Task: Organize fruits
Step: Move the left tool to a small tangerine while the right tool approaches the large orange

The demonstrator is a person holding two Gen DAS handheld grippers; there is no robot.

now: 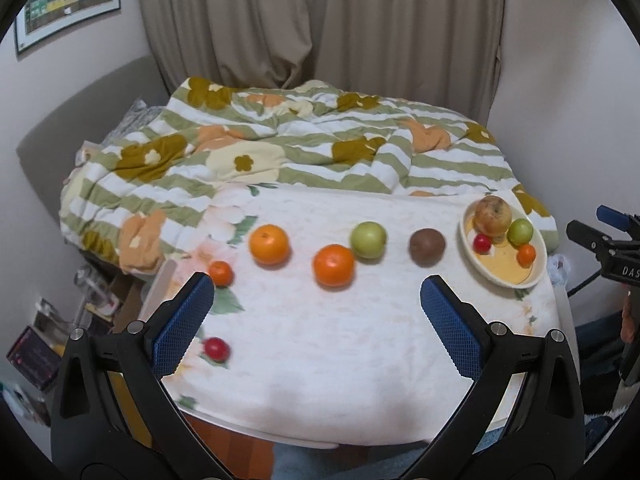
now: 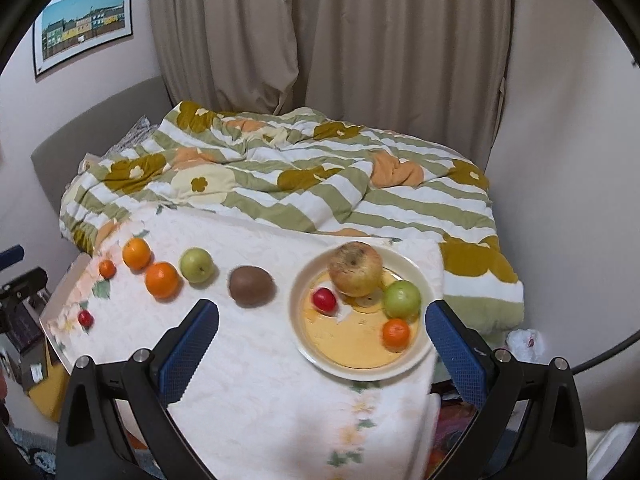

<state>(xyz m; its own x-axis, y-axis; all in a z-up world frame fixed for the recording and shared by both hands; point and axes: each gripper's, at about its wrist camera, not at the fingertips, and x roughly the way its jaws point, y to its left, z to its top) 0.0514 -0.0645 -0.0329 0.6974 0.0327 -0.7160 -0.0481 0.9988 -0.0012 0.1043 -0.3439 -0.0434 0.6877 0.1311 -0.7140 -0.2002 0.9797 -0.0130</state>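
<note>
- Currently both tools hang above the cloth-covered table (image 1: 320,360) with nothing between their pads: the left gripper (image 1: 316,292) is spread wide at the bottom of its view, and the right gripper (image 2: 322,318) is likewise released, its jaws straddling the plate's near-left rim.
- Four fruits already sit in the plate (image 2: 316,354): a mottled apple (image 2: 355,268), a green fruit (image 2: 402,299), a small red one (image 2: 324,299) and a small orange one (image 2: 396,334).
- Six wait on the cloth, left of the plate: kiwi (image 2: 251,285), green apple (image 2: 196,265), two oranges (image 2: 162,280) (image 2: 137,253), a small mandarin (image 2: 107,269) and a red fruit (image 1: 216,348) at lower left.
- Risk, as a judgement: round fruit may roll off the soft cloth if nudged; the red one lies near the table's left edge.
- Crowding is another: dropping a large orange into the plate could knock the small fruits out.
- The kiwi may squirt sideways under a hard off-centre squeeze.
- Writing: only "DAS" reads on the other tool at the right edge of the left view; the wall poster (image 2: 86,20) shows no legible text.
</note>
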